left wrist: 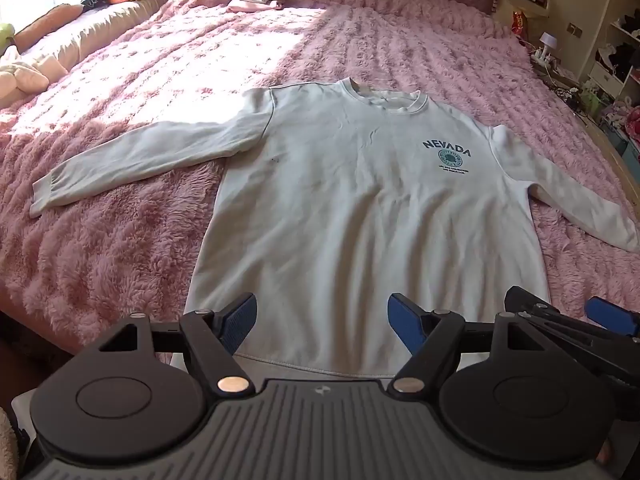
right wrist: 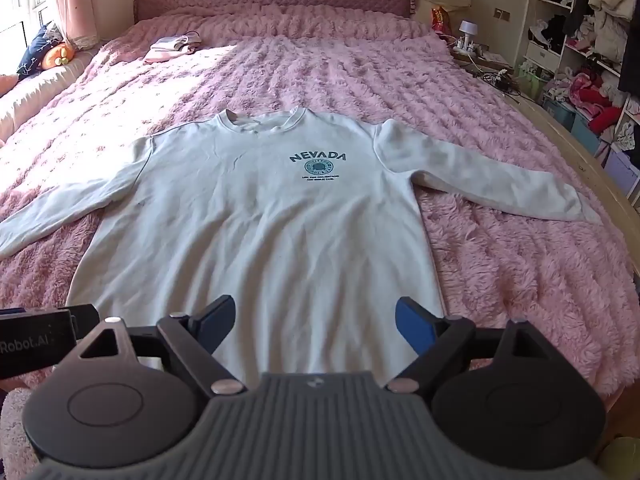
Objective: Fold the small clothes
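I am holding both grippers over the near hem of a white sweatshirt [right wrist: 256, 216] that is lying flat, front up, on a shaggy pink blanket [right wrist: 500, 264] — soft knit on deep pile. My left gripper [left wrist: 322, 320] is gaping wide, its blue pads gripping nothing, the ribbed hem just under and ahead of the jaws. My right gripper [right wrist: 314, 318] is spreading just as wide and empty, with the body stretching away beyond its jaws, both sleeves angling outward and a teal NEVADA print [right wrist: 318, 162] sitting far ahead — near the round collar.
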The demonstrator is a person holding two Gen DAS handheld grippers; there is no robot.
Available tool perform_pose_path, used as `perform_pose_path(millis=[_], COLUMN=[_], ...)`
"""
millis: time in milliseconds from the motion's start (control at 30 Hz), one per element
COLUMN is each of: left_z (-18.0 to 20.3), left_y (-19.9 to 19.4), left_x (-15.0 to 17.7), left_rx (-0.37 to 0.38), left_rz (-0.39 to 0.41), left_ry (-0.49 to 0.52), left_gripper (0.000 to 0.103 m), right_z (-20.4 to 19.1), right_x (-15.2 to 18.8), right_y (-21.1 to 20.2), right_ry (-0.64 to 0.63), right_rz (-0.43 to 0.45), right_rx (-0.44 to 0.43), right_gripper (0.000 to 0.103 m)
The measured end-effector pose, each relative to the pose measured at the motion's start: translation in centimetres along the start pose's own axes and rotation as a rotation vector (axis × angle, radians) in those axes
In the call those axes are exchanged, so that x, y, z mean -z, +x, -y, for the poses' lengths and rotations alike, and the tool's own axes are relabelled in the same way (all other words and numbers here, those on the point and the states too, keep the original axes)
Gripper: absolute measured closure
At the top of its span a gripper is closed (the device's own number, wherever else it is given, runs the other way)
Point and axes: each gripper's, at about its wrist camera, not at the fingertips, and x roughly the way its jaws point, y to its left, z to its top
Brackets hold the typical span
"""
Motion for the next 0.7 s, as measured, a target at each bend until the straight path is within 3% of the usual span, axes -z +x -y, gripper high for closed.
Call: perform_pose_path(millis=[700], left_z=[0.11], left_y=[0.33], left_x=[0.23], left_rx=[0.01], left_rz=[-0.018], left_ry=[-0.006], left_gripper=[0.016], right_z=[-0.17], right_x=[0.04], right_y=[-0.09], right_ry=[0.002], right_rz=[-0.002], right_rx=[-0.004], right_gripper=[0.02])
